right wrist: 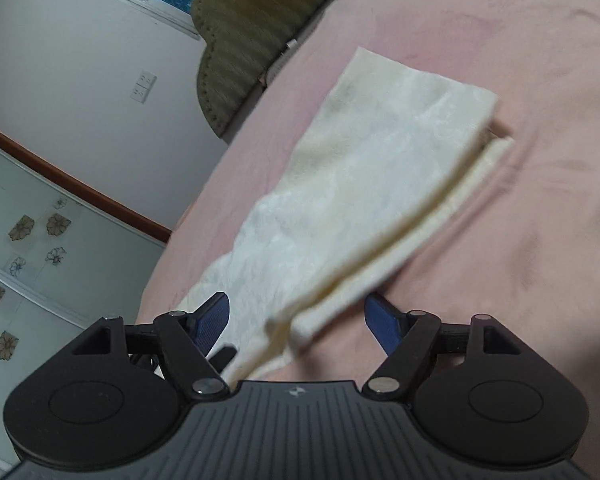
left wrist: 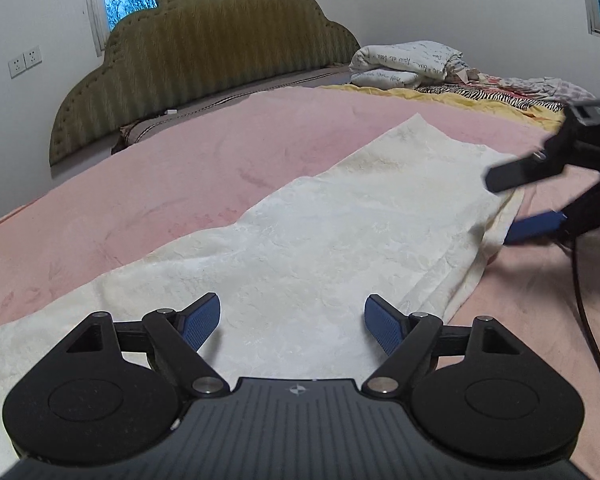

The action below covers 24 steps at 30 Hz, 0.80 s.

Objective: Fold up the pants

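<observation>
Cream pants [left wrist: 320, 216] lie on a pink bed [left wrist: 140, 184], legs stacked lengthwise. Both grippers, left [left wrist: 292, 322] and right [right wrist: 296, 322], hover wide open, empty. Next, likely grasping one end to fold across.

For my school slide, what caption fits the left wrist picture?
Open left gripper hovers over cream pants on a pink bed.
</observation>
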Available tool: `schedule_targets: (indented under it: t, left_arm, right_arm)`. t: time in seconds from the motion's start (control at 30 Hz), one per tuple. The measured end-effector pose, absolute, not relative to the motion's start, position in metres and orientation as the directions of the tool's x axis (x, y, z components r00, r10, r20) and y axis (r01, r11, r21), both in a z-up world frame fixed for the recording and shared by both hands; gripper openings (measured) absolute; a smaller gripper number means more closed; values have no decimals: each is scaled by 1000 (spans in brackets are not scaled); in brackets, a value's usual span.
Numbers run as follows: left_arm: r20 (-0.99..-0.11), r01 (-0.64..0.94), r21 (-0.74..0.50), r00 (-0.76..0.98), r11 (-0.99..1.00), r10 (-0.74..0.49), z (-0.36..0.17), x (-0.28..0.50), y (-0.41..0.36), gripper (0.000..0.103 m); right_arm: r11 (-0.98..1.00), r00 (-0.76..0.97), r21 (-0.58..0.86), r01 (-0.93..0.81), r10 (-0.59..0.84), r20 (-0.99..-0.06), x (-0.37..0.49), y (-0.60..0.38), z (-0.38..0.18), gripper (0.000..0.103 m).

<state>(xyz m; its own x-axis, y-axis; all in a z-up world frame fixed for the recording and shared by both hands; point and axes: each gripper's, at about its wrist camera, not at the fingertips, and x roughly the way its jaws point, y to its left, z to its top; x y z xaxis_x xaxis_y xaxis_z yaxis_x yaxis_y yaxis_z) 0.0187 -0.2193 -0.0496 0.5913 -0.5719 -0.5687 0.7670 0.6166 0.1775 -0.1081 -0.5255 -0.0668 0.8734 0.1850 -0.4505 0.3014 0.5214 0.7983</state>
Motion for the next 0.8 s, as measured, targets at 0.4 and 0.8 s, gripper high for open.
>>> schedule_targets:
  t: [0.4,0.8]
  left_arm:
    - [-591,751,55,555,657,-585,-52,33,-211,86]
    - [-452,496,-634,385,593,-805,-21,105,-150,90]
  right_arm:
    - [455,878,760,465,-128,-461,-66,-593,-86,9]
    - [850,896,379,366,-212,-391,-14,-515,6,9]
